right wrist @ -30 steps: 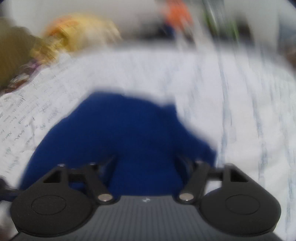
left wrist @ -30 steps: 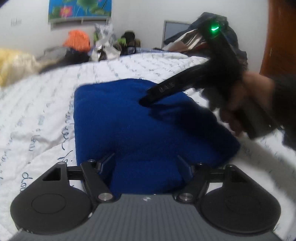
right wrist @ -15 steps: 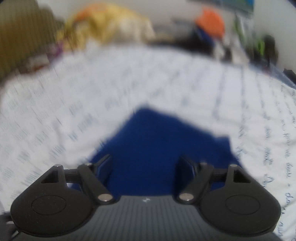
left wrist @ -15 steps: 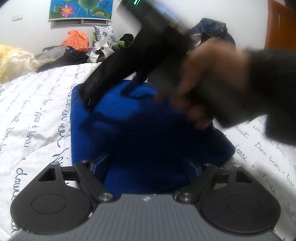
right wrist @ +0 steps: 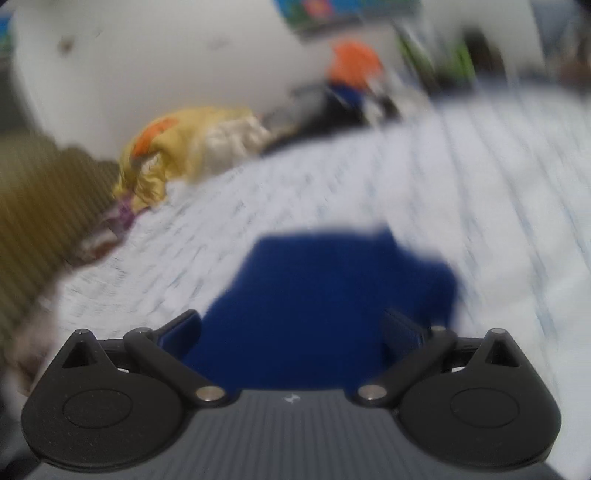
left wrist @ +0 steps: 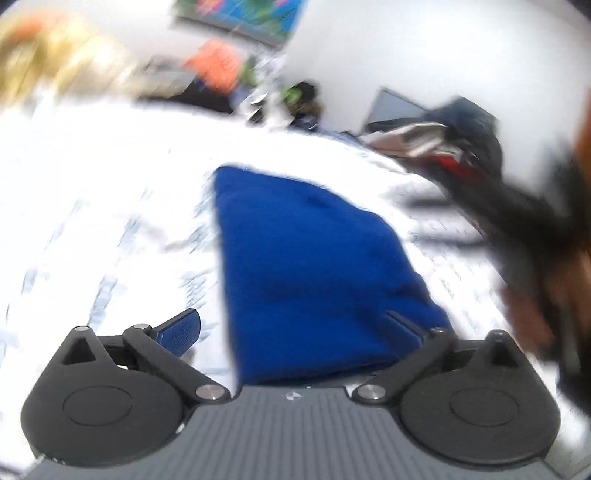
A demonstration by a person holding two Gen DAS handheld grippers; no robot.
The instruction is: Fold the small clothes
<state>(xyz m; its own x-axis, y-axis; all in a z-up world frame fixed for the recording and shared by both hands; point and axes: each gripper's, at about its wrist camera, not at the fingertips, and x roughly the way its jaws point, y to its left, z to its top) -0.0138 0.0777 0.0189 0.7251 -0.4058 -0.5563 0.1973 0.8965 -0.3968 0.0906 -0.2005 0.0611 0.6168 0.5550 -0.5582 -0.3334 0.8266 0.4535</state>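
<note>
A folded blue garment (left wrist: 314, 266) lies flat on the white printed bedspread (left wrist: 92, 221). My left gripper (left wrist: 291, 326) hovers over its near edge with jaws opening wide, pads apart and nothing pinched between them. In the right wrist view the same blue garment (right wrist: 325, 302) lies just ahead of my right gripper (right wrist: 291, 326), whose jaws are also opening and grip nothing. The right gripper and the hand holding it (left wrist: 535, 251) show as a dark blur at the right edge of the left wrist view. Both views are blurred by motion.
A yellow bundle of cloth (right wrist: 184, 147) lies at the bed's far left. An orange item (left wrist: 218, 62) and dark clutter sit along the far wall under a poster (left wrist: 243, 18). A dark pile of things (left wrist: 454, 136) stands at the right.
Both grippers' jaws have spread wider and let go of the blue garment, which now lies flat. The right gripper has swung away from over the garment to the right. Both cameras rolled.
</note>
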